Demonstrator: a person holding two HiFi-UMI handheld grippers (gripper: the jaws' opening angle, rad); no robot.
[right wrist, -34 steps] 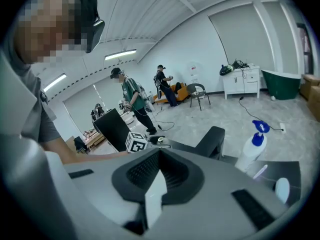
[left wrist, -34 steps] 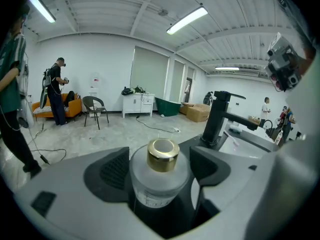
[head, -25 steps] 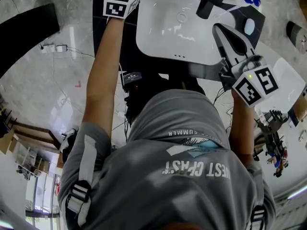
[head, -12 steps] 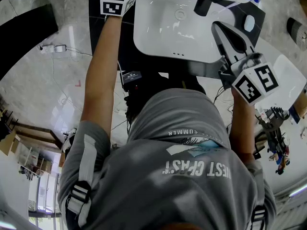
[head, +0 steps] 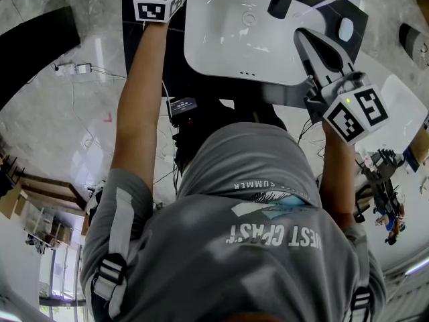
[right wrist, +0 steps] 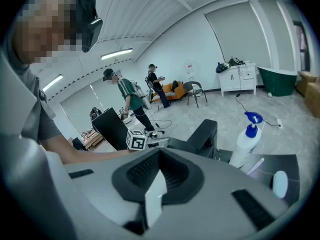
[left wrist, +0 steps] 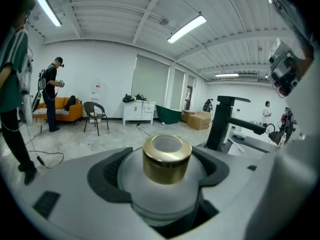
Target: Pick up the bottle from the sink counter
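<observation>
Bottle [left wrist: 166, 180] status: gripped. It is seated between the jaws of the left gripper [left wrist: 161, 176], which are closed against both sides of its rounded body just below the cap. In the head view this gripper is held out beyond the left end of the white sink basin [head: 221, 52], over the dark counter [head: 175, 59]. The bottle itself is not shown in that view.

Step in hand: the grasp is judged to be made, and the lift off the counter is in hand or about to be made. The base of the bottle is hidden by the jaws, so it cannot be told whether it is clear of the counter surface.

Next move: a straight upward raise is called for, with the grip held firm and the bottle kept upright. The black faucet [left wrist: 225, 121], seen to the right of the bottle, is to be kept clear.

Appearance: the body is pale, frosted and dome-shouldered. A short cylindrical gold cap [left wrist: 167, 158] with a whitish top disc is fitted at the centre. The smooth, curved shoulder is judged liable to slip if the grip is slackened.

Right gripper [right wrist: 155, 184]: its jaws are brought together with nothing between them, and it is held idle at the right of the basin. A white spray bottle [right wrist: 246, 143] with a blue trigger head stands on the counter ahead of it, untouched.
</observation>
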